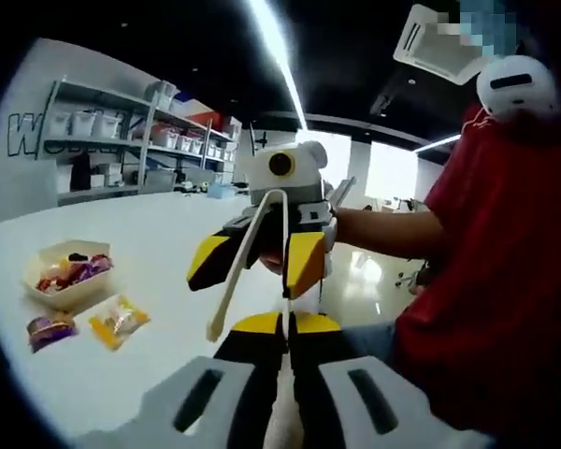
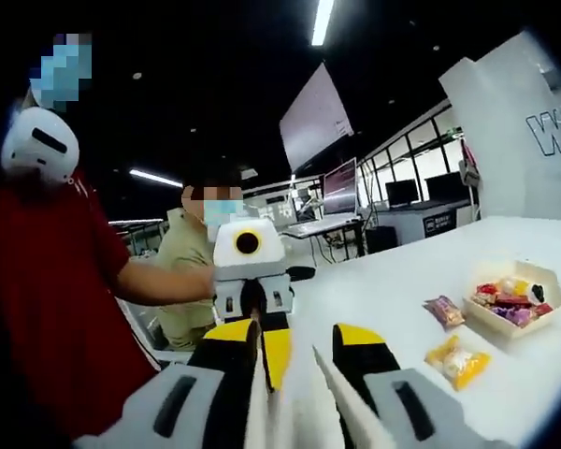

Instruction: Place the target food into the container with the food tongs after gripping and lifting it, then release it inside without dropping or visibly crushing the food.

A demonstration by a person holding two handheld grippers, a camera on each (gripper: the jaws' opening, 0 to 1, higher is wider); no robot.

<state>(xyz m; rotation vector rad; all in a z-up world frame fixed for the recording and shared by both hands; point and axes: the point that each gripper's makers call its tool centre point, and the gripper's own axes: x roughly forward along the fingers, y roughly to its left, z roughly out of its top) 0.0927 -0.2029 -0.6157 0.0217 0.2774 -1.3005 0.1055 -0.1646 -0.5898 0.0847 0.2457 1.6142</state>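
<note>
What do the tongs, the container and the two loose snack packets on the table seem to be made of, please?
Tongs: probably smooth cream plastic, thin and matte. Container: likely beige paperboard or thin plastic, with angled, folded-looking walls. Purple packet and yellow packet: glossy plastic film, crinkled and catching light. White table: smooth, slightly reflective laminate, apparently.

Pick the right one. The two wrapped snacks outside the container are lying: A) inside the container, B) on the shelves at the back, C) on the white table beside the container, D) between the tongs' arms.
C: the purple packet and the yellow packet lie flat on the white table just beside the open container, while the tongs are held up in the right gripper.
</note>
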